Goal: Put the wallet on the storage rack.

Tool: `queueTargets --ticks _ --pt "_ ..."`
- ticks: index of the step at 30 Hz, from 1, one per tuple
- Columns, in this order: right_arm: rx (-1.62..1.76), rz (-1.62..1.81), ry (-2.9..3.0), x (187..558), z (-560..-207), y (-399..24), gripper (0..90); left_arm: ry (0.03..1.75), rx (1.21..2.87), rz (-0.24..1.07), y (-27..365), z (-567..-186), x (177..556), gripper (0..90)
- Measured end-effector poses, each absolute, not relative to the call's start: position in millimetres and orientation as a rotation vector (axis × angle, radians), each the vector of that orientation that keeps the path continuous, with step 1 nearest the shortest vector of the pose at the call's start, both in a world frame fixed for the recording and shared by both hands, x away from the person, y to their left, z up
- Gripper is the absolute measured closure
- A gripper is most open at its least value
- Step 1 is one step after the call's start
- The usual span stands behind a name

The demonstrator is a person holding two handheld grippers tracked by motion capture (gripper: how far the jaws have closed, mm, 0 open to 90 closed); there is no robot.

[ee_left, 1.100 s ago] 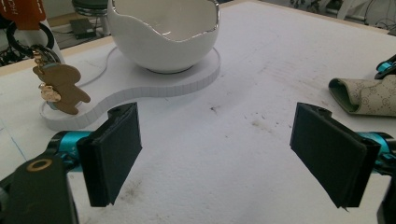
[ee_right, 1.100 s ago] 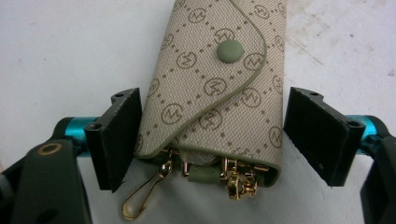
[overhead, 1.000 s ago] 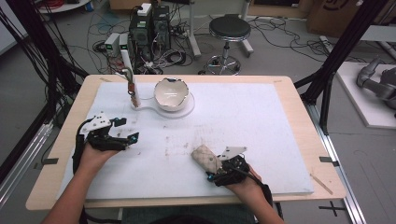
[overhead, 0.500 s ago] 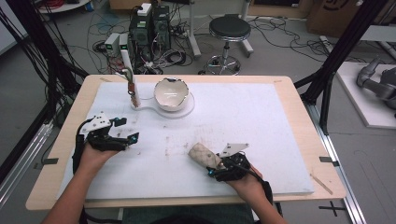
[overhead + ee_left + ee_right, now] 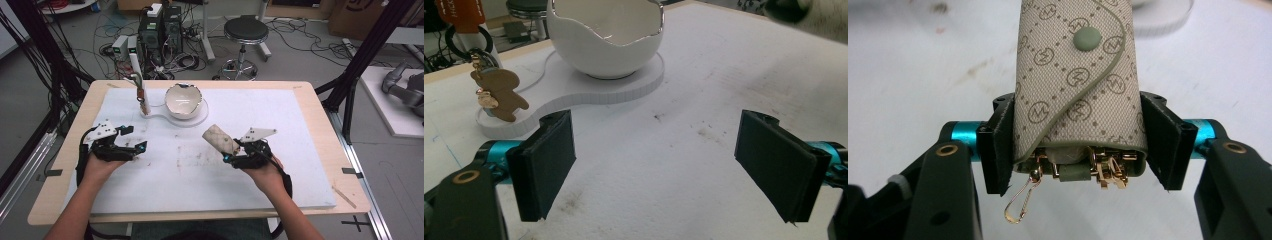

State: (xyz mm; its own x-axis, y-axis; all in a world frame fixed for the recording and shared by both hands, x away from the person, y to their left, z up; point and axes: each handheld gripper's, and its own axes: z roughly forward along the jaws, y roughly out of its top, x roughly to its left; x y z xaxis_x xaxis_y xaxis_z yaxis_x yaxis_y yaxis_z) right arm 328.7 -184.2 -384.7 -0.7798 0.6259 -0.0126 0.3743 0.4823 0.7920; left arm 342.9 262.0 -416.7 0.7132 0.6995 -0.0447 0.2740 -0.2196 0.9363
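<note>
The left tool [image 5: 134,146] rests low on the white tabletop [image 5: 300,130], its jaws wide apart with nothing between them. Past it, a white bowl [image 5: 183,100] sits on a flat stand [image 5: 192,120]. To the right, the right tool [image 5: 234,152] squeezes a tan key pouch [image 5: 219,138], lifted off the tabletop and tilted toward the bowl.

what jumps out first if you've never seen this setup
The right tool grips a patterned key pouch with gold hooks at its open end, above the white mat near the table's middle. Behind it, a white eggshell-shaped bowl sits on a flat white stand, with a brown bear charm hanging beside it. The left tool stands open, holding nothing.
</note>
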Motion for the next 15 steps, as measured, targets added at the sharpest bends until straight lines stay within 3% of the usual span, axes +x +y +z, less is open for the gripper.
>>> queueTargets --ticks 15 --pt "0.760 1.087 2.460 390 -339 -129 38.1 0.773 1.791 0.485 266 -415 343 16.3"
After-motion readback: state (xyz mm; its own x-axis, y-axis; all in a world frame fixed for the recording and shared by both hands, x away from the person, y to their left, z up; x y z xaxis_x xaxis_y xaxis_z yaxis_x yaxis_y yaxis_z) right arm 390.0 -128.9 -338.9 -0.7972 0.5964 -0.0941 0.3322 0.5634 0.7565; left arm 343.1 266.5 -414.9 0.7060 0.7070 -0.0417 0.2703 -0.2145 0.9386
